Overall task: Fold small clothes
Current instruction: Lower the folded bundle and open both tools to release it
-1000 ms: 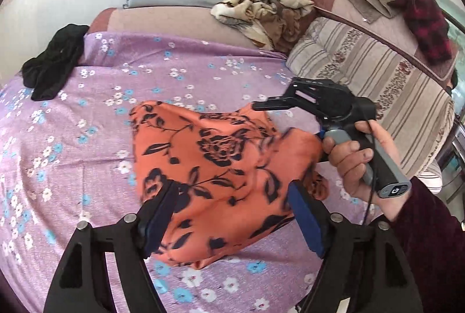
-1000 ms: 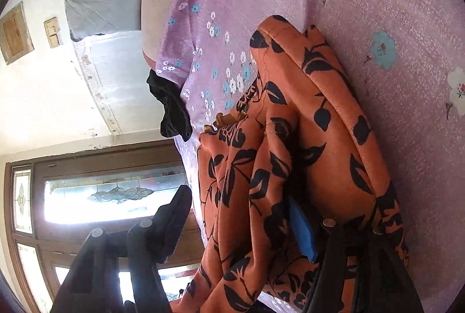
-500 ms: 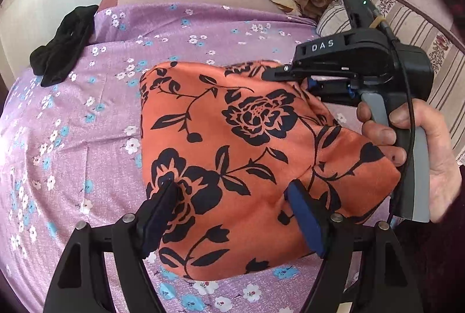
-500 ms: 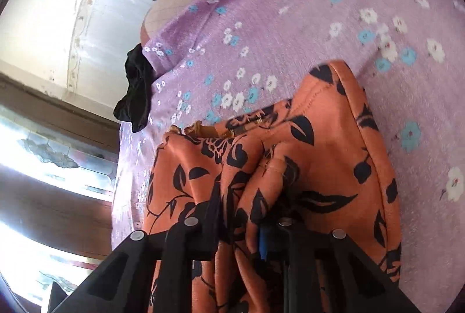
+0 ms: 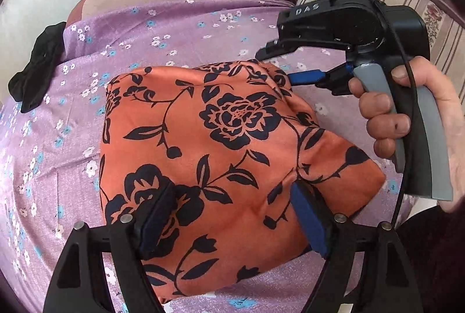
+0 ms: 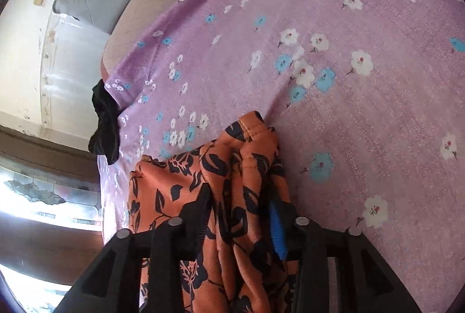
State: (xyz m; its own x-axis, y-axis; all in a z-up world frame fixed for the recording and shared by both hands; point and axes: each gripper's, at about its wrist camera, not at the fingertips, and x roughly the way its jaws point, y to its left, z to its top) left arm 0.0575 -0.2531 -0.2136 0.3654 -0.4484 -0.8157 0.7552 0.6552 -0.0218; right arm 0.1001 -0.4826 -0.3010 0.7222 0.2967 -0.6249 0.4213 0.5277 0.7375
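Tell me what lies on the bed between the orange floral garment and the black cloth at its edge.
Nothing but bare purple flowered sheet. The left wrist view shows that stretch clear between the orange floral garment and the black cloth; the right wrist view agrees.

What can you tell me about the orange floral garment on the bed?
The orange garment is a smooth, satiny cloth printed with dark roses and leaves, with stitched hems. It lies folded into a puffy bundle on the purple flowered bedsheet. Its far corner bunches between the right gripper fingers, whose jaws have just been opening. The left gripper hovers open above its near edge.
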